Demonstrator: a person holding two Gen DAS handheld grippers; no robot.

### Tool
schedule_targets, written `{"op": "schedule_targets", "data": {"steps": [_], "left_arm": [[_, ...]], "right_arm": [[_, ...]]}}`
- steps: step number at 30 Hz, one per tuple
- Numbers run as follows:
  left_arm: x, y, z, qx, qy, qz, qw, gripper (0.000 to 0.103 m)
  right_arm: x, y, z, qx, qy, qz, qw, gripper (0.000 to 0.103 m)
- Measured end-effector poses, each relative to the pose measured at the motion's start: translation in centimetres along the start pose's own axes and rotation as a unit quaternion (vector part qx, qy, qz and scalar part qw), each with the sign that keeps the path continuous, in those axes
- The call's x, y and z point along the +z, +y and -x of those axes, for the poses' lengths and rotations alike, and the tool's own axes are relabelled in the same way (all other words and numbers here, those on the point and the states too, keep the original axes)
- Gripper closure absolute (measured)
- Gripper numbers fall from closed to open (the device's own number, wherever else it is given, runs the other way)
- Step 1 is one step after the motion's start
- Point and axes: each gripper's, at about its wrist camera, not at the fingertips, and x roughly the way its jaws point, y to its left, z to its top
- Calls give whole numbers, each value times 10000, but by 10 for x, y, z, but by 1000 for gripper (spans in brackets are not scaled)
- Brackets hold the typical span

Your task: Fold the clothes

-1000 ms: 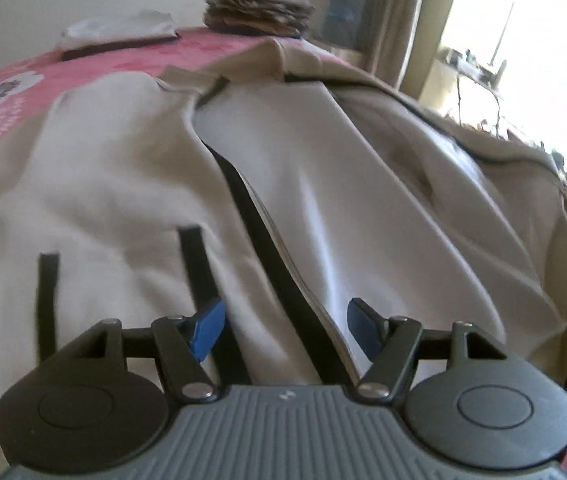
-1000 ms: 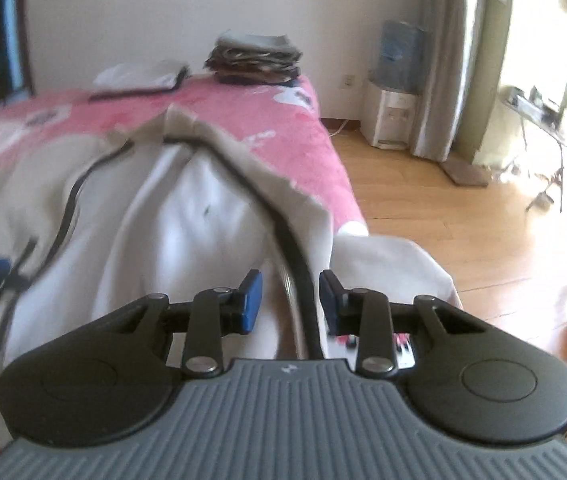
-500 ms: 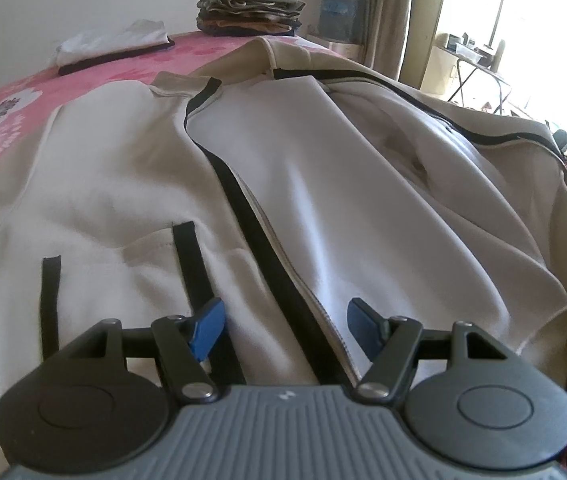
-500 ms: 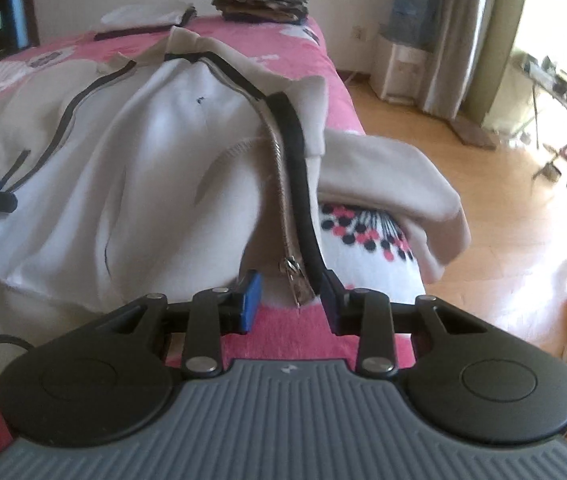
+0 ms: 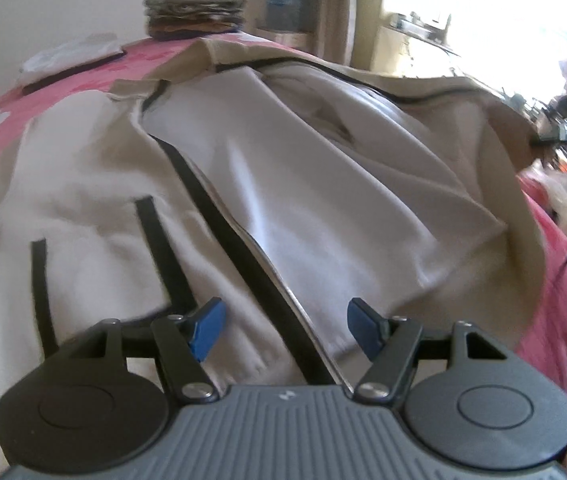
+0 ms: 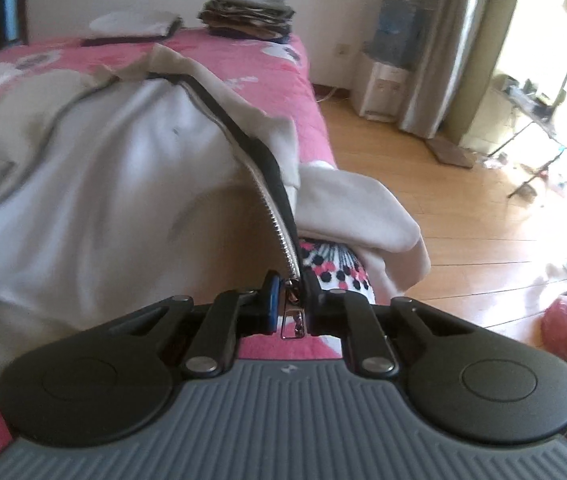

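Note:
A cream zip-up jacket (image 5: 83, 200) with black zipper trim lies open on the pink bed, its white lining (image 5: 303, 200) facing up. My left gripper (image 5: 286, 328) is open, low over the jacket's bottom hem, its jaws on either side of the left zipper edge (image 5: 243, 252). My right gripper (image 6: 289, 300) is shut on the bottom end of the jacket's right zipper edge (image 6: 279, 216), holding that front panel lifted; the zipper pull (image 6: 293, 320) hangs between the jaws. A sleeve (image 6: 363, 208) droops over the bed's side.
A stack of folded clothes (image 6: 247, 12) and a flat folded white garment (image 6: 135, 24) lie at the far end of the pink bed (image 6: 251, 60). Right of the bed are wooden floor (image 6: 463, 200), a water dispenser (image 6: 391, 68) and curtains.
My right gripper closed on the zipper end and lifted the right front panel. The left gripper stayed open and shifted slightly over the hem.

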Motion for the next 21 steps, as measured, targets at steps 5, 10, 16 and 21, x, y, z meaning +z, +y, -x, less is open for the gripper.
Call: {"op": "schedule_targets", "data": {"steps": [5, 10, 16, 21], "left_arm": [[-15, -14, 6, 71, 43, -374, 9993, 34], [-21, -13, 14, 73, -27, -252, 9997, 35], [-25, 17, 22, -16, 15, 793, 9968, 39], [-31, 63, 24, -386, 97, 2249, 9736, 46]], "right_arm": [[55, -14, 53, 1407, 163, -495, 9887, 93], [94, 11, 66, 3012, 671, -614, 9492, 93], [77, 95, 23, 4015, 1691, 68, 9001, 93], [54, 157, -25, 4402, 2382, 331, 8651, 93]]}}
